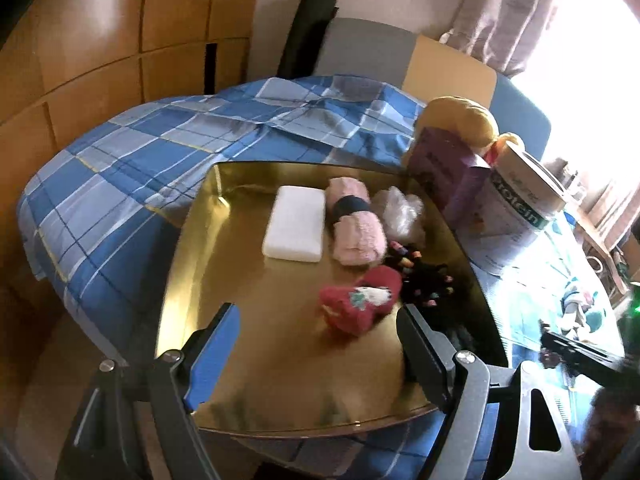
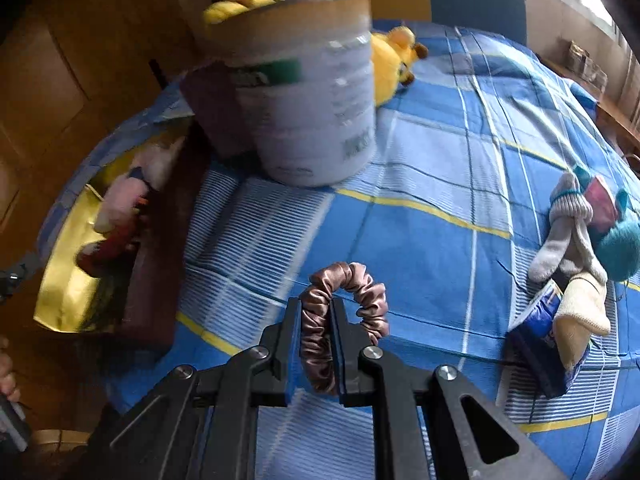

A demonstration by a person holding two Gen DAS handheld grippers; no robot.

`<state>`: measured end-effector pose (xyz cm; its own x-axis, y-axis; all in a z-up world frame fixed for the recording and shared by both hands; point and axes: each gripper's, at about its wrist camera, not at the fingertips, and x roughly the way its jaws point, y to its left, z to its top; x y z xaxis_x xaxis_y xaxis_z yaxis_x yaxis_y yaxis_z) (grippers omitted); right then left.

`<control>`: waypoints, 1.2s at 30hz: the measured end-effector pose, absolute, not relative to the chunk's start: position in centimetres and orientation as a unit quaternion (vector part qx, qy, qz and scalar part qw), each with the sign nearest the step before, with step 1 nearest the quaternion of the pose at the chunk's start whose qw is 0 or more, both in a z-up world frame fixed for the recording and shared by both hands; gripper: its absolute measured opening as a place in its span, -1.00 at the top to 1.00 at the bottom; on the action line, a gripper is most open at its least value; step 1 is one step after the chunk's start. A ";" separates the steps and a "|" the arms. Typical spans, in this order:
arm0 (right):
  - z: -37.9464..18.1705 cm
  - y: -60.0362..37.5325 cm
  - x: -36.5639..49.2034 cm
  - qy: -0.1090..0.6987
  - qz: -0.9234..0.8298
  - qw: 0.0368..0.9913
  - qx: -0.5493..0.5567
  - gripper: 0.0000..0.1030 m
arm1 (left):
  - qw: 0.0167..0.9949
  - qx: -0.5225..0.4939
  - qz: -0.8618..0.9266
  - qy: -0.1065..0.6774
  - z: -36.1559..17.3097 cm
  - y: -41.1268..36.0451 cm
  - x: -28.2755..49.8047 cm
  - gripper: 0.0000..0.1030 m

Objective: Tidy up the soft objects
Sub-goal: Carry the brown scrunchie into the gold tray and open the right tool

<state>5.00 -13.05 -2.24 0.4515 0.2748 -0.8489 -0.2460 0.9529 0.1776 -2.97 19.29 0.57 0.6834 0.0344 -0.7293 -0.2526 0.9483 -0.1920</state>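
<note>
Right gripper point(image 2: 316, 312) is clenching a brown scrunchie point(image 2: 344, 312) above the blue cloth point(image 2: 440, 168). Left gripper point(image 1: 320, 340) is hovering released over the gold tray point(image 1: 240, 300), facing a red sock point(image 1: 360, 304).

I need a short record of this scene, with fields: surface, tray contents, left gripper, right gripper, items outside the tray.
surface: blue checked cloth
tray: gold tray
tray contents: white sponge block, rolled pink towel, red plush piece, clear plastic bag
left gripper: left gripper, open, empty, above the tray
right gripper: right gripper, shut on brown satin scrunchie
outside tray: white canister, yellow plush toy, socks
</note>
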 end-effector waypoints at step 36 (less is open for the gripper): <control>-2.1 5.6 4.2 0.516 0.332 0.790 -0.008 0.25 | 0.904 -0.141 0.117 0.387 -0.9 22.1 -3.6 -0.57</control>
<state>4.25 5.61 -2.13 0.2480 0.5156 -0.8202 -0.5331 0.7795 0.3289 -3.56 22.08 -0.89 0.6733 0.1026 -0.7323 -0.3207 0.9329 -0.1642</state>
